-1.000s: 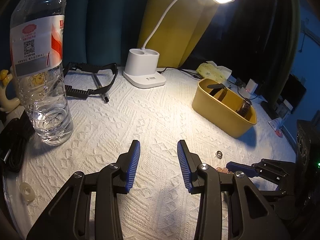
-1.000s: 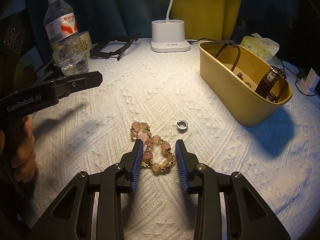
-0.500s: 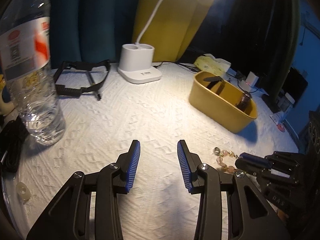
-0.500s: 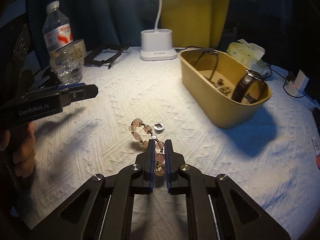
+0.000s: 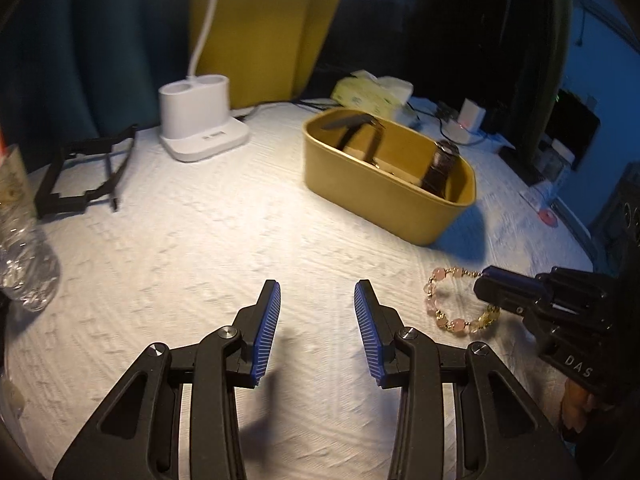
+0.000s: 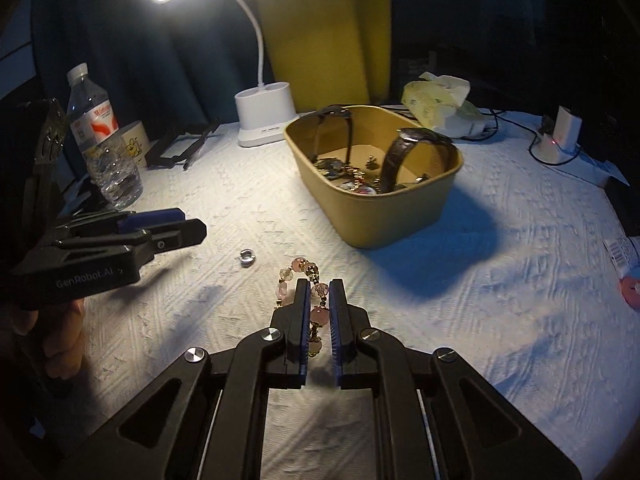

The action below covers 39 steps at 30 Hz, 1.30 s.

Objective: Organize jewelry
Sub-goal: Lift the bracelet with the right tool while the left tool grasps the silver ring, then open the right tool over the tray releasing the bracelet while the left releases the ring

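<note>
Spreading under everything is the counter [image 6: 500, 280], covered in a white textured cloth and lit by a lamp [image 6: 264, 120] at 12 o'clock. A yellow bin [image 6: 400, 216] sits past centre toward 1 o'clock, with a brown-strapped watch [image 6: 394, 160] leaning on its rim and small trinkets on its floor. A bottle [image 6: 102, 140] stands at 10 o'clock, a tissue pack [image 6: 436, 108] at 1 o'clock behind the bin. The left gripper [image 5: 316, 312] hovers over bare cloth, jaws wide apart and holding nothing. The right gripper [image 6: 319, 300] has its jaws nearly together, clamped on a pink bead bracelet [image 6: 298, 276]; in the left view the bracelet [image 5: 448, 312] hangs as a loop from the jaw tips, off the cloth, short of the bin. A small silver ring [image 6: 245, 257] lies on the cloth at 11 o'clock from the bracelet, apart from it
</note>
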Motion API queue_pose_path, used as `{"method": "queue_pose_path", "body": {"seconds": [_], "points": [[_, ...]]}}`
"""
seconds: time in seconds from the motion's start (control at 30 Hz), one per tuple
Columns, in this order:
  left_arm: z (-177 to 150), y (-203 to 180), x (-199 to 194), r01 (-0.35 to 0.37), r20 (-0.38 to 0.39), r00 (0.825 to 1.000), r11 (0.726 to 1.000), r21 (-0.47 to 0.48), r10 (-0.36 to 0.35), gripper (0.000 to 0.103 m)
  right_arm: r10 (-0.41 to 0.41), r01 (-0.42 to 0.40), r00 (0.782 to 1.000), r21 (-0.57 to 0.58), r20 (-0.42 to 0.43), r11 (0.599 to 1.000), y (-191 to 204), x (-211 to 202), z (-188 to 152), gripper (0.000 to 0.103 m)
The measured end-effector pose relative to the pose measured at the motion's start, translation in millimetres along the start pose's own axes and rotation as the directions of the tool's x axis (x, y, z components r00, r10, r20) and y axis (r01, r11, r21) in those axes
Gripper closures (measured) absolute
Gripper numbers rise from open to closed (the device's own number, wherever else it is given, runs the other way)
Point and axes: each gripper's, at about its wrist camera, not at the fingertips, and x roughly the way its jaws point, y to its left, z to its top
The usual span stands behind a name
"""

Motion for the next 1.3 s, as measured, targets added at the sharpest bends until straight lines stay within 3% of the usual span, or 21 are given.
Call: {"method": "queue_pose_path", "body": {"seconds": [0.2,0.3,0.43,0.47,0.53,0.73,0.9,1.3], "points": [[3.0,-18.3,22.2,-0.015,-0.059,0.998,0.999,0.044,0.018,0.062,0.000,-0.001,1.000,0.048,0.005,0.999,-22.9,-2.3,-4.7,0.094],[3.1,-31.0,32.8,-0.055,-0.085,0.994,0.993,0.100,0.063,0.062,0.002,-0.002,1.000,0.066,0.001,0.998,-31.7,-1.8,-6.1,0.094],[4.7,-39.9,36.9,-0.058,-0.086,0.994,0.989,0.136,0.070,0.063,0.012,-0.011,1.000,0.089,-0.005,0.996,-38.1,-1.0,-7.2,0.094],[4.9,-41.0,37.1,-0.061,-0.085,0.994,0.988,0.140,0.074,0.065,0.015,-0.015,1.000,0.093,-0.004,0.996,-38.6,-1.2,-7.4,0.094],[4.7,-42.0,36.7,-0.052,-0.085,0.994,0.988,0.146,0.065,0.085,0.018,-0.018,1.000,0.098,-0.002,0.995,-38.3,-1.8,-7.8,0.094],[3.5,-51.9,34.7,-0.045,-0.077,0.995,0.981,0.187,0.061,0.089,0.016,-0.018,1.000,0.093,0.023,0.996,-37.3,-8.0,-7.2,0.094],[10.6,-58.2,26.4,-0.036,-0.054,0.997,0.982,0.188,0.047,0.089,0.012,-0.016,0.998,0.076,0.057,0.997,-34.3,-16.7,2.2,0.094],[51.7,-78.1,-8.6,-0.035,0.118,0.993,0.972,0.233,0.007,0.089,-0.018,0.018,0.988,0.001,0.154,1.000,-34.7,-39.5,45.5,0.094]]}}
